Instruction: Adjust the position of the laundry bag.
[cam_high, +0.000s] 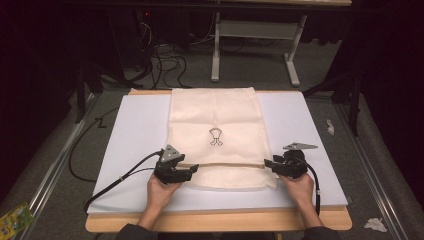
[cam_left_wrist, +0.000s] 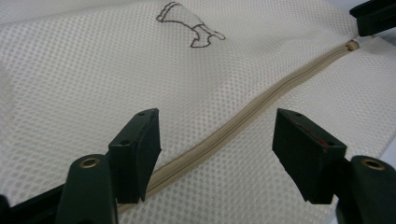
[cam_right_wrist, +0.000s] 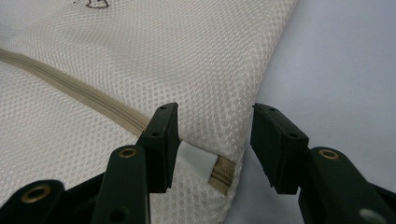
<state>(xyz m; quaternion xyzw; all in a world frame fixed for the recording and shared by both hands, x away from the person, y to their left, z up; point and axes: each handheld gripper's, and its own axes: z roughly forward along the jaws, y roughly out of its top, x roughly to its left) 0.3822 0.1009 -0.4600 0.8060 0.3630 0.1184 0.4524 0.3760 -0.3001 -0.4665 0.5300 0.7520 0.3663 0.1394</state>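
Grippers (jaws apart) flank mesh bag (cam_high: 215, 125) zipper (cam_left_wrist: 261, 100) — untouched.

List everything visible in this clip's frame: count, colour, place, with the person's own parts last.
Mesh laundry bag: one, cream, flat mid-board, dark emblem.
Zipper: one, beige, across the bag near its front edge.
Board: one, white, on a wooden table.
Table frame: one, grey-white, on the floor behind.
Cables: several, black, far floor.
Packet: one, green-yellow, floor bottom left.
Left tool: black, open, at the bag's left edge.
Right tool: black, open, at its right edge.
Hands: two, bottom.
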